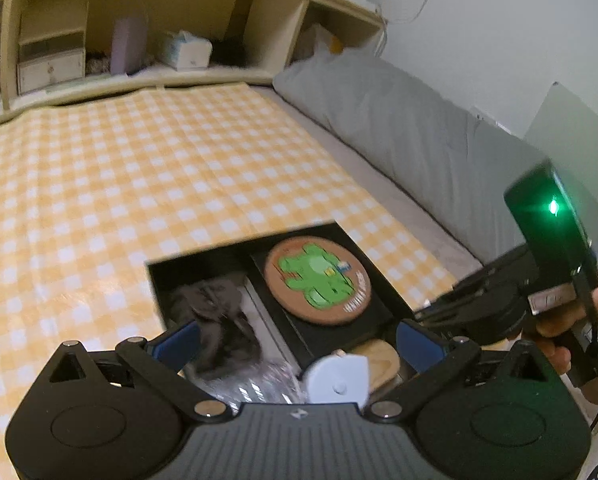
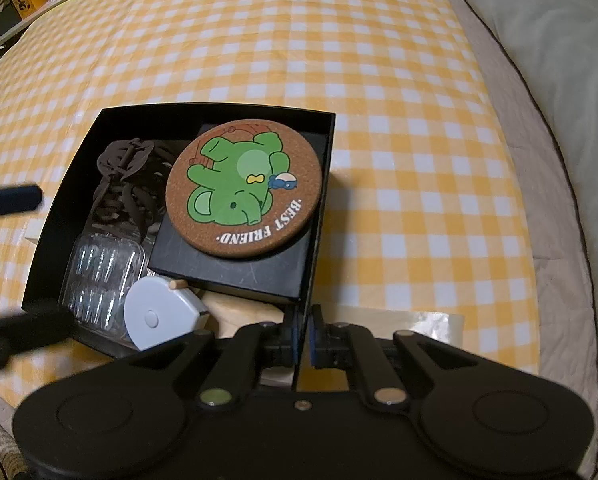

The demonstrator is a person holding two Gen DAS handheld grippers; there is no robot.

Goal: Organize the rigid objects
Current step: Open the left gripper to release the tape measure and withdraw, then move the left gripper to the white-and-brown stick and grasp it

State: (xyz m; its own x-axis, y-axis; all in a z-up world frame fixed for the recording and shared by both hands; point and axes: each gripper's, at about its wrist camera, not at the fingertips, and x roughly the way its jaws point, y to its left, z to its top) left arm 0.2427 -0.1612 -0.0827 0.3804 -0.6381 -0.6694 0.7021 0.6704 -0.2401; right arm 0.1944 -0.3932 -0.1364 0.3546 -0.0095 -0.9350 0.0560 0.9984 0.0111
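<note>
holding the black box (image 2: 319, 216) wall, the right gripper (image 2: 305, 334) must stay clamped while the wide-open, empty left gripper (image 1: 297, 344) lifts clear.

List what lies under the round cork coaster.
The cork coaster rests on a flat black box inside the black tray. Pale wood pokes out below; the rest is covered.

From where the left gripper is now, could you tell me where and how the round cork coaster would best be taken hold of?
Probably by the rim of the cork coaster, from above. It lies flat on the small black box, and its near edge overhangs that box toward the light blue tape measure, so one finger could slip under there. The left gripper is already open.
</note>
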